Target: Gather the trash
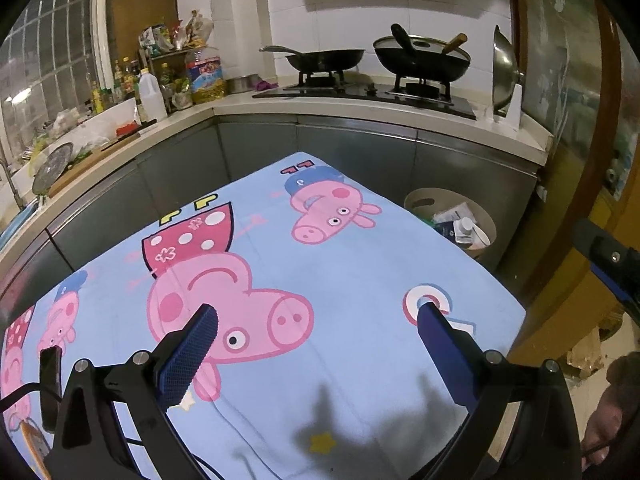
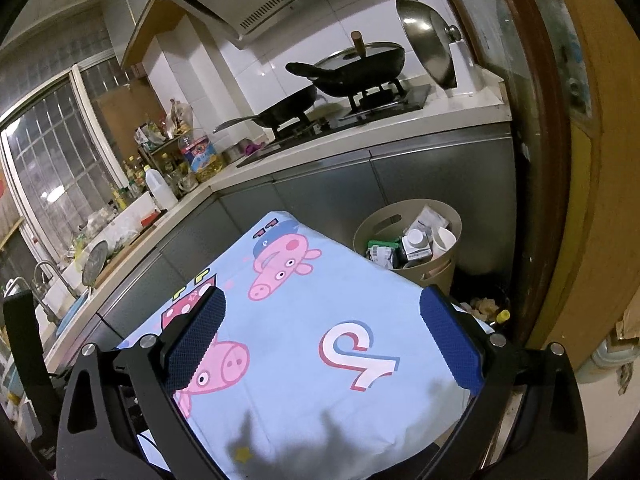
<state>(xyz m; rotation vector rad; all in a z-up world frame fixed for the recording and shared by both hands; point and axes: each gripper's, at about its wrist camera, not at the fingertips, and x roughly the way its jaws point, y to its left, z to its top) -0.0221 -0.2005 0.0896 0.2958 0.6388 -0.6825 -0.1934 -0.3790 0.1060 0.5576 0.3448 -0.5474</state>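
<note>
Beige round plastic trash bin (image 2: 420, 276), full of cartons, shows best from the right; both black grippers, left (image 1: 316, 316) and right (image 2: 322, 314), gape empty over the blue pig-print cloth (image 1: 360, 264) by grey kitchen cabinets (image 1: 352, 148).

Cartoon-pig tablecloth (image 1: 360, 280) on table; two woks (image 1: 422, 62) on stove; oil bottle (image 1: 205, 76) on counter.

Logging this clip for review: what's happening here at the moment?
Both tools are open and empty above the cartoon-print cloth on the table: left tool, right tool. The beige bin beside the table's far corner already holds cartons and cups. No loose trash shows on the cloth.
</note>
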